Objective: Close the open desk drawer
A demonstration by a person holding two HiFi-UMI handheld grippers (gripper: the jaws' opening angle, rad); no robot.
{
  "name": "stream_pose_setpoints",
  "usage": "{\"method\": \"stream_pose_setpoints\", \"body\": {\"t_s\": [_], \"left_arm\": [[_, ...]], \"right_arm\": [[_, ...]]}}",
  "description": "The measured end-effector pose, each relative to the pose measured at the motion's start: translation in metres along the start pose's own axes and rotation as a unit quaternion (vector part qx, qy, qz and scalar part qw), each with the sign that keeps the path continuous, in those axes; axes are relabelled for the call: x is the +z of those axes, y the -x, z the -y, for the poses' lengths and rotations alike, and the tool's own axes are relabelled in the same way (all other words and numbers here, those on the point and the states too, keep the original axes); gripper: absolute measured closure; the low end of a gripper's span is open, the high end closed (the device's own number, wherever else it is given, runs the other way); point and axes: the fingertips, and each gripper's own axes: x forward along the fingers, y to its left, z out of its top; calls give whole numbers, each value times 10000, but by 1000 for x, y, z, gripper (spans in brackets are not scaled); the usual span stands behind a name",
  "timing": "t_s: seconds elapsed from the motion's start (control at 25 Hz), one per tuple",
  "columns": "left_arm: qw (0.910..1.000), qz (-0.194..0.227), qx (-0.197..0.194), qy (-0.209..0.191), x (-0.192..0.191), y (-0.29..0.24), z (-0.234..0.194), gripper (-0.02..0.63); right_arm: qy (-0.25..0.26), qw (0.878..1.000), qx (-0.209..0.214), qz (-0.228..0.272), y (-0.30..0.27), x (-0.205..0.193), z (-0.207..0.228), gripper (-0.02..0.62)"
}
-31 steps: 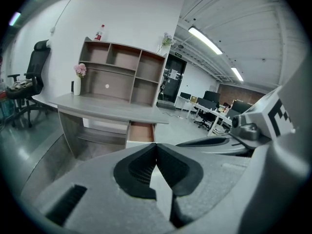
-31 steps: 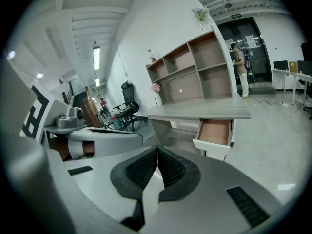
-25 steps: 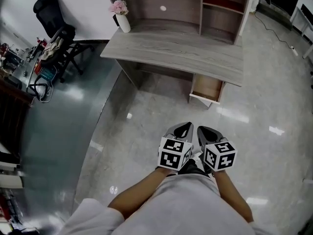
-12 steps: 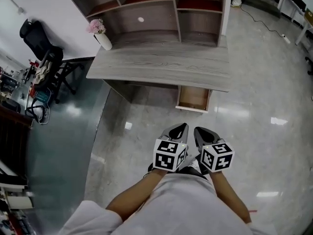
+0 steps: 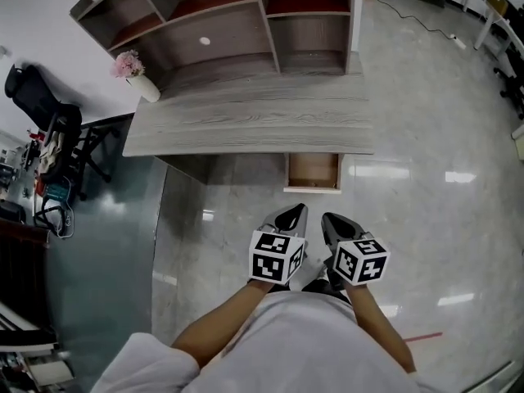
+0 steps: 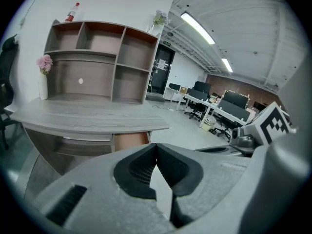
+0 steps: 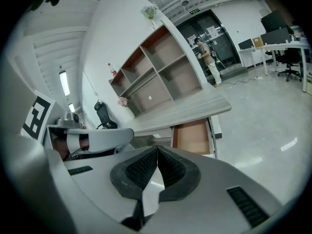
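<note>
Since a second ago the drawer has shifted in the head view from up and to the right of the tools to straight ahead of them and nearer, and the worktop above it now sits square across the picture rather than slanted. It is as far out as before: pulled from under the right end of the worktop, its bare wooden inside showing and its pale front facing the person. The left tool and the right tool hang side by side over the glossy floor, short of the drawer front and not touching it. Each tool's own view shows its jaws pressed together at the tips with nothing between them. A shelf unit stands along the back of the worktop, with a white vase of pink flowers at its left end. Beyond that end is a black office chair, now closer to the picture's left edge than before.
</note>
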Motion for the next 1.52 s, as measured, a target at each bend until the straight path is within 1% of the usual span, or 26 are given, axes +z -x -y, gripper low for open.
{"method": "stream_pose_setpoints", "body": {"t_s": [0.28, 0.4, 0.52, 0.68, 0.84, 1.0, 1.08, 1.2, 1.4, 1.48, 1.52], "left_arm": [[9972, -343, -504, -444, 6, -37, -28, 603], [9951, -496, -642, -558, 6, -53, -44, 603], [9925, -702, -745, -672, -1, -64, -60, 603], [9898, -880, -829, -755, -7, -82, -80, 603], [9859, -988, -976, -931, -21, -99, -94, 603], [9834, -1126, -1146, -839, -35, -111, -101, 603], [9820, -1170, -1192, -884, -40, -116, -106, 603], [9801, -1159, -1264, -1003, -48, -123, -109, 603], [9788, -1078, -1321, -1130, -54, -128, -111, 603], [9791, -1054, -1300, -1156, -56, -128, -114, 603], [9794, -1050, -1287, -1152, -57, -128, -116, 603]], "right_arm": [[-505, 9977, -450, 99, -39, 0, 13, 594], [-723, 9958, -553, 78, -58, -6, 21, 594], [-1052, 9919, -694, 141, -73, -16, 29, 594], [-1608, 9827, -882, 250, -95, -27, 48, 594], [-2134, 9718, -907, 440, -115, -42, 64, 594], [-2456, 9631, -932, 581, -129, -54, 73, 592], [-2604, 9585, -967, 641, -135, -59, 76, 592], [-2867, 9495, -1034, 740, -142, -70, 82, 592], [-3100, 9400, -1133, 869, -151, -81, 92, 592], [-3321, 9316, -1111, 976, -153, -86, 94, 588], [-3436, 9271, -1076, 1044, -154, -88, 95, 574]]}}
